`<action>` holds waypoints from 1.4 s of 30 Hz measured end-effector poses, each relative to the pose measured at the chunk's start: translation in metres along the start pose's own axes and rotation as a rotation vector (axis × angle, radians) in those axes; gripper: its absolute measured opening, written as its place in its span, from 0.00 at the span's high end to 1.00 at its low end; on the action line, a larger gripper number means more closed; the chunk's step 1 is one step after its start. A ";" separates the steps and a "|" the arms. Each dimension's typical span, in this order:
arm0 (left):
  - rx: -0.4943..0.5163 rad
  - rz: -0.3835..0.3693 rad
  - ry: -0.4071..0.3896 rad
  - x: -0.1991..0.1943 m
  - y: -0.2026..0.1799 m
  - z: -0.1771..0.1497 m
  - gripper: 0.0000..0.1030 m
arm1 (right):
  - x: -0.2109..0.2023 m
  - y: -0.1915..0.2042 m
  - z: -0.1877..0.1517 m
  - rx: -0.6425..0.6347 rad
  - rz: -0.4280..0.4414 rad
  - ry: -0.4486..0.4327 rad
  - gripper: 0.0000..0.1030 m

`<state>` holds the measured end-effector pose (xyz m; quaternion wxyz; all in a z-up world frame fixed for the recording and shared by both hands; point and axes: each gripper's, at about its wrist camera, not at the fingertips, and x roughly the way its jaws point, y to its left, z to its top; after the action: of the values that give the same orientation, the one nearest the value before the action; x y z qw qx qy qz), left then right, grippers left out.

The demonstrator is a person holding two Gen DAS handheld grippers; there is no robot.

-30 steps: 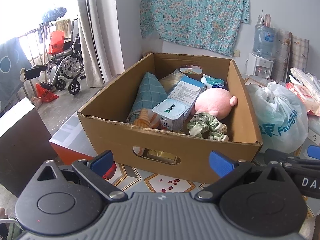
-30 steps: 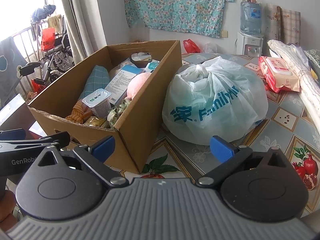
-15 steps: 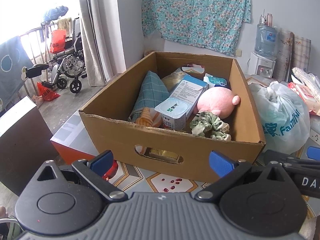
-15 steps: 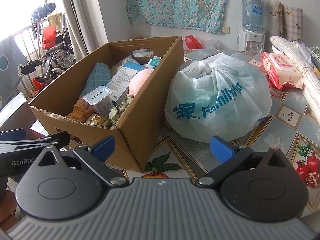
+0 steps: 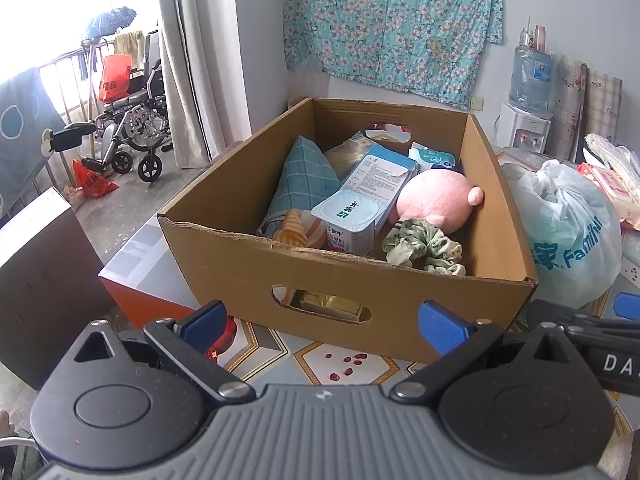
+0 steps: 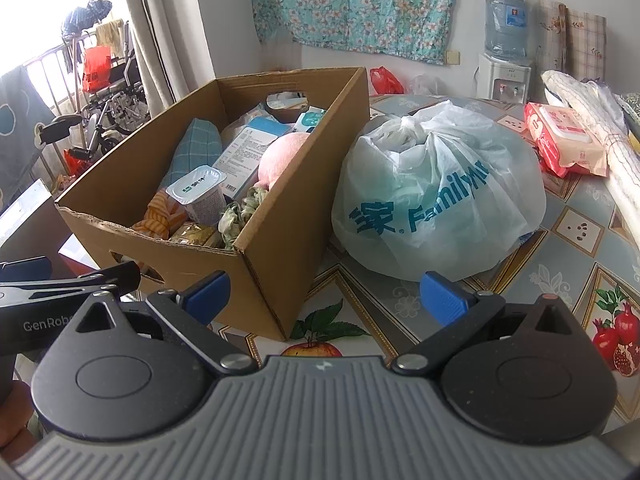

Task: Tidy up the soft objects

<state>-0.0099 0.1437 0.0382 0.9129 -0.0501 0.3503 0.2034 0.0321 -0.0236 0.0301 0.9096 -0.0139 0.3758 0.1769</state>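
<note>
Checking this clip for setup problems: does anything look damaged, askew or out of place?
The box has a ragged, torn near rim, and its contents are jumbled: a yogurt cup and a carton lie tilted among the soft plush, scrunchie and teal cloth. Nothing looks spilled.

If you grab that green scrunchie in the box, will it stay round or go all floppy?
Probably floppy: the green scrunchie is ruffled, crumpled fabric, so it would likely sag and dangle. It looks light, and its folds should give the fingers easy grip, not slip.
</note>
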 end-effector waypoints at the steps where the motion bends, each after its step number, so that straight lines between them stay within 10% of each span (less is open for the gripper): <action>1: -0.001 0.000 0.000 0.000 0.000 0.000 0.00 | 0.000 0.000 0.000 -0.001 0.000 0.000 0.01; 42: -0.001 0.001 0.006 0.001 0.001 0.000 0.00 | 0.003 -0.003 -0.001 0.008 0.002 0.008 0.01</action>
<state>-0.0097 0.1449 0.0371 0.9117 -0.0510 0.3532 0.2037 0.0339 -0.0255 0.0272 0.9079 -0.0104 0.3802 0.1764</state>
